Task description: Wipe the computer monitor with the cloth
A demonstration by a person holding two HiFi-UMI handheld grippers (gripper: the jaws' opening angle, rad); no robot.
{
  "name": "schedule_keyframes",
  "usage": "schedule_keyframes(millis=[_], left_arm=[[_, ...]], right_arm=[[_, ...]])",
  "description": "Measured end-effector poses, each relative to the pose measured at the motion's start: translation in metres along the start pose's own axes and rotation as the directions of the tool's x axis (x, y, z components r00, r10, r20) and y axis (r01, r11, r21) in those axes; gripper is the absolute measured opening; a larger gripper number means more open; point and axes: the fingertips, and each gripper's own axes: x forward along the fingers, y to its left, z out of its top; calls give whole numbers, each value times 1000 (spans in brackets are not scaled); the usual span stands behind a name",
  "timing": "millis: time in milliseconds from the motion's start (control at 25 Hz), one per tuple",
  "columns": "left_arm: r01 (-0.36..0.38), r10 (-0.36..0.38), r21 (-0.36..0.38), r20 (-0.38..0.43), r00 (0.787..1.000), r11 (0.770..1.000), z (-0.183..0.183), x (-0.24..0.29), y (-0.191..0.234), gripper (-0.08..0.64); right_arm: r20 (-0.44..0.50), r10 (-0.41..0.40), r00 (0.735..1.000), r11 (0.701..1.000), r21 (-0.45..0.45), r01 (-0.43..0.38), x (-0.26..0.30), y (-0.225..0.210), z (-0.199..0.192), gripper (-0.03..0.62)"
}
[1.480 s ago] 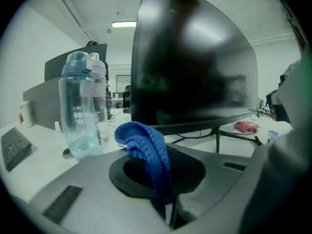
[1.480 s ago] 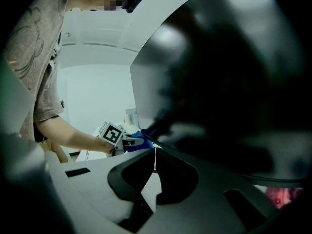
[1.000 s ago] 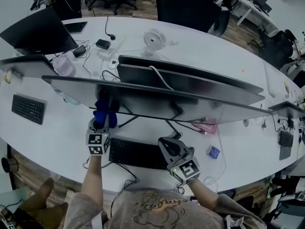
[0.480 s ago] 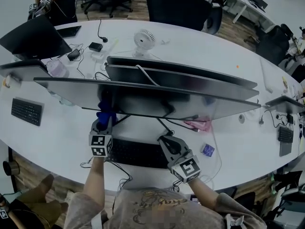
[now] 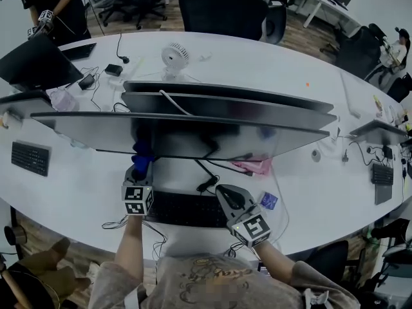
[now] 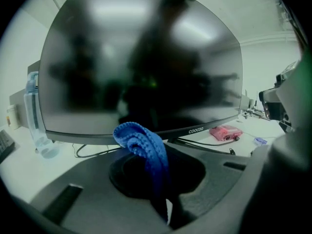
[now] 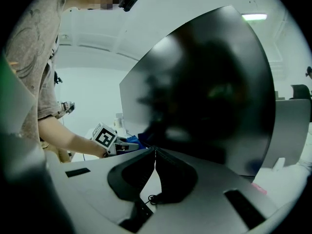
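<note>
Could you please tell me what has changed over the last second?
Nothing clearly moved; only the head view shifted. The left gripper stays shut on the blue cloth at the lower edge of the monitor, and the right gripper stays shut and empty by the keyboard.

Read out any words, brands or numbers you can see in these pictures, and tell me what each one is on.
"coocaa": small white brand mark on the lower bezel of the monitor, seen in the left gripper view.
Print on the person's shirt: cursive lettering, too blurred to read.
Keys of the keyboard: too small to read.
No other text can be read.
</note>
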Motion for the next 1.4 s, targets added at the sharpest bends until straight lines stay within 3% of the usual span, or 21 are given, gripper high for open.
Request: schedule_keyframes(millis=[600,960,1400], left_arm=[[87,-87,12,-2,996,996,11,27,-104,48],[184,-184,39,-3,983,982,19,46,-183,48],[251,-252,65,9,968,966,29,66,-261,48]], right_arm=[[3,-63,998,997,39,63,-58,-52,-19,21],[4,-118,993,993,29,118,-92,-80,-17,21],[26,-152,988,987,58,151,-136,-112,-33,21]])
